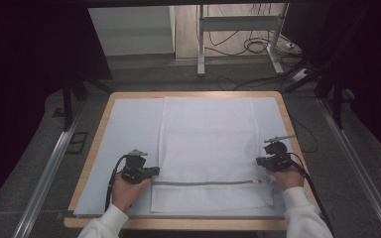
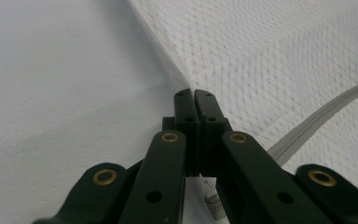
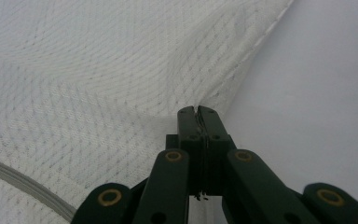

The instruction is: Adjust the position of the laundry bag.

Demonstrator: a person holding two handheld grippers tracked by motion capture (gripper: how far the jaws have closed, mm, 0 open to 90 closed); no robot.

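A white mesh bag point(image 1: 208, 139) lies flat on the pale mat point(image 1: 129, 124), its grey zipper point(image 1: 203, 182) running across near the front edge. My left gripper point(image 1: 154, 171) sits at the bag's left edge, just above the zipper. In the left gripper view the jaws are shut, pinching the bag's seam point(image 2: 177, 74) at the gripper's tip point(image 2: 195, 93), with the zipper point(image 2: 317, 119) to the right. My right gripper point(image 1: 259, 161) is at the bag's right edge. Its tip point(image 3: 197, 110) is shut on mesh point(image 3: 98, 70) that puckers there.
The mat covers a wooden table point(image 1: 93, 144). Metal rails point(image 1: 49, 168) run along the floor on both sides. Behind the table stand a white desk frame point(image 1: 201, 44) and loose cables point(image 1: 258, 47). White sleeves point(image 1: 104, 225) enter from the bottom.
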